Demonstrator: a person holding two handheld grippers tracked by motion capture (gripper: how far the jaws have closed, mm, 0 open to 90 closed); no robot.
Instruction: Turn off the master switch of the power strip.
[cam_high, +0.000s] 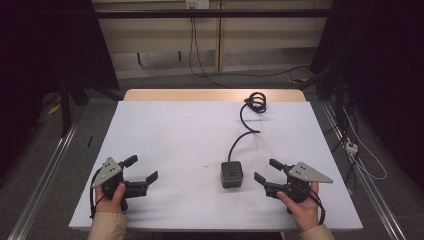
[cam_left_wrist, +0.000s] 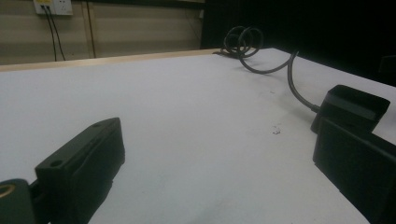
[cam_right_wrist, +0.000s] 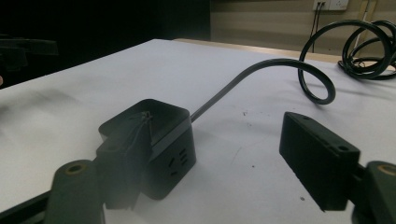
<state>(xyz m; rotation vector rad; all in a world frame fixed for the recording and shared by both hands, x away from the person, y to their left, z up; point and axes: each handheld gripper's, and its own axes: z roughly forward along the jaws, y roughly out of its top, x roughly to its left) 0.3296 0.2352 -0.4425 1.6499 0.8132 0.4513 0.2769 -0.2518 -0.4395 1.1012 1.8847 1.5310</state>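
A black cube-shaped power socket (cam_high: 232, 174) sits on the white table top (cam_high: 175, 130), near the front and right of centre. Its black cable (cam_high: 243, 131) runs away to a coil (cam_high: 256, 101) by the far edge. My right gripper (cam_high: 265, 169) rests just right of the cube, open and pointing left at it. In the right gripper view the cube (cam_right_wrist: 159, 126) lies just ahead of the jaws of my right gripper (cam_right_wrist: 219, 163), the left jaw overlapping its near corner. My left gripper (cam_high: 144, 167) stands open at the front left with nothing in it. In its view the cube (cam_left_wrist: 355, 105) shows past the right jaw.
A small white speck (cam_high: 206, 163) lies left of the cube. The table's wooden far edge (cam_high: 210, 94) shows beyond the white sheet. Loose cables (cam_high: 235, 75) run across the floor behind, and a white plug strip (cam_high: 351, 147) lies on the floor to the right.
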